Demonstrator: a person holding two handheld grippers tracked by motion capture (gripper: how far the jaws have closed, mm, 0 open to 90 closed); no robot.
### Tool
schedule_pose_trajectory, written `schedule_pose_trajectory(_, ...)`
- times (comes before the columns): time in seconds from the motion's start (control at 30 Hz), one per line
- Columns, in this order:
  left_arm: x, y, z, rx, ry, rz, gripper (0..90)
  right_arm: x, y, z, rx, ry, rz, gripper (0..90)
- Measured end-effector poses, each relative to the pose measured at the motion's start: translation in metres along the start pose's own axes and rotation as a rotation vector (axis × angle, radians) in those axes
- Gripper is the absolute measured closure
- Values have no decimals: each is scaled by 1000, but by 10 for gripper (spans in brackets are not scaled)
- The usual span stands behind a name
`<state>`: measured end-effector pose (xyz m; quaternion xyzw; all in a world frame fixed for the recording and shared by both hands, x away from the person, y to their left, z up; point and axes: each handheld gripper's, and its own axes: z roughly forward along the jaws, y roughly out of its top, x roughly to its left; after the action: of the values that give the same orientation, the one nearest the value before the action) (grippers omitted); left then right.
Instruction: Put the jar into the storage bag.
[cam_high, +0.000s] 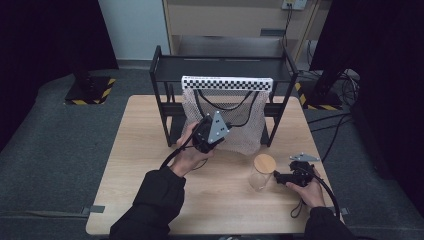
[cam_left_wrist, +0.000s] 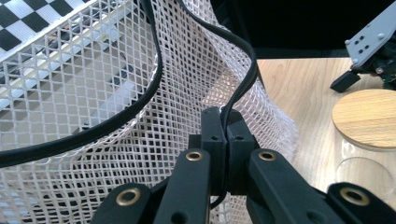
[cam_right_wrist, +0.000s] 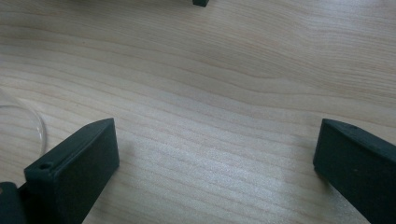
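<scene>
At the front of the black rack (cam_high: 161, 95), a mesh bag (cam_high: 247, 131) hangs by its black cord (cam_left_wrist: 140, 100).
The left gripper (cam_left_wrist: 226, 122) pinches that cord tight; the right gripper (cam_right_wrist: 215, 158) rests spread wide on the table (cam_high: 145, 150), just beside a wooden-lidded glass jar (cam_high: 262, 172). No readable writing, just a checkered strip (cam_high: 227, 83).

I count two hand-held grippers: the left hand-held gripper (cam_high: 212, 131) and the right hand-held gripper (cam_high: 298, 175). One white mesh bag (cam_high: 240, 131) with two black handle straps (cam_high: 222, 105) hangs on one black rack (cam_high: 165, 70). One glass jar (cam_high: 261, 175) wears one wooden lid (cam_high: 265, 163). One wooden surface (cam_high: 135, 165) carries them all.
</scene>
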<state>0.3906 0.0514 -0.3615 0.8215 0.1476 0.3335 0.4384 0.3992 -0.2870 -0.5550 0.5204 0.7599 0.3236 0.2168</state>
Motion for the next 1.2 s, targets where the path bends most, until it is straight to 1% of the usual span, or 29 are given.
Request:
schedule_pose_trajectory(0.13, -1, -2, -4, -15, -6, -16, 885, 0, 0, 0, 0, 0, 0, 4)
schedule_pose_trajectory(0.3, -1, -3, -4, -21, -8, -20, 883, -1, 1, 0, 4, 5, -5, 5)
schedule_pose_trajectory(0.33, 0, -4, -2, -19, -7, -23, 882, -1, 2, 0, 15, 10, -17, 5)
schedule_pose_trajectory(0.37, 0, -4, -2, -19, -7, -23, 881, -1, 3, 0, 31, 14, -16, 6)
schedule_pose_trajectory(0.4, 0, -5, -2, -17, -8, -27, 881, -2, 5, -1, 50, 19, -27, 6)
schedule_pose_trajectory(0.5, 2, -6, -1, -15, -7, -36, 876, -3, 6, -5, 86, 29, -63, 10)
schedule_pose_trajectory(0.53, 2, -6, -1, -15, -7, -36, 876, -3, 6, -5, 86, 29, -63, 10)
schedule_pose_trajectory(0.6, 2, -7, 0, -9, -3, -34, 876, -4, 7, -9, 94, 46, -86, 23)
schedule_pose_trajectory(0.63, 2, -7, 1, -9, -3, -33, 877, -4, 9, -11, 90, 55, -84, 27)
schedule_pose_trajectory(0.67, 2, -7, 1, -9, -3, -33, 877, -4, 9, -11, 90, 55, -84, 27)
schedule_pose_trajectory(0.7, 1, -8, 2, -7, -2, -30, 877, -4, 10, -14, 78, 67, -85, 29)
schedule_pose_trajectory(0.73, 1, -9, 3, -3, 3, -27, 878, -3, 14, -20, 54, 85, -89, 35)
schedule_pose_trajectory(0.77, 1, -9, 3, -3, 3, -27, 878, -3, 14, -20, 54, 85, -89, 35)
schedule_pose_trajectory(0.8, 1, -10, 4, 0, 1, -28, 878, -2, 18, -27, 27, 100, -99, 37)
schedule_pose_trajectory(0.87, 0, -10, 3, -1, 0, -29, 876, -2, 22, -33, 4, 113, -116, 39)
schedule_pose_trajectory(0.9, 0, -10, 3, -1, 2, -29, 876, -2, 22, -33, 4, 113, -116, 39)
schedule_pose_trajectory(0.93, 0, -10, 3, -2, 3, -28, 874, -2, 24, -37, -4, 119, -117, 42)
schedule_pose_trajectory(0.97, 0, -10, 3, -3, 1, -30, 870, -2, 26, -42, -14, 137, -120, 42)
schedule_pose_trajectory(1.0, 0, -10, 3, -2, 1, -31, 870, -2, 26, -42, -14, 137, -120, 42)
schedule_pose_trajectory(1.03, 0, -11, 3, 1, 1, -29, 868, -3, 27, -48, -17, 156, -130, 42)
schedule_pose_trajectory(1.1, 0, -11, 3, 2, 2, -27, 868, -4, 28, -51, -17, 166, -138, 42)
schedule_pose_trajectory(1.13, 0, -11, 3, 2, 2, -28, 868, -4, 30, -55, -21, 186, -144, 42)
schedule_pose_trajectory(1.2, 0, -12, 4, 1, 2, -31, 868, -5, 30, -57, -25, 194, -150, 46)
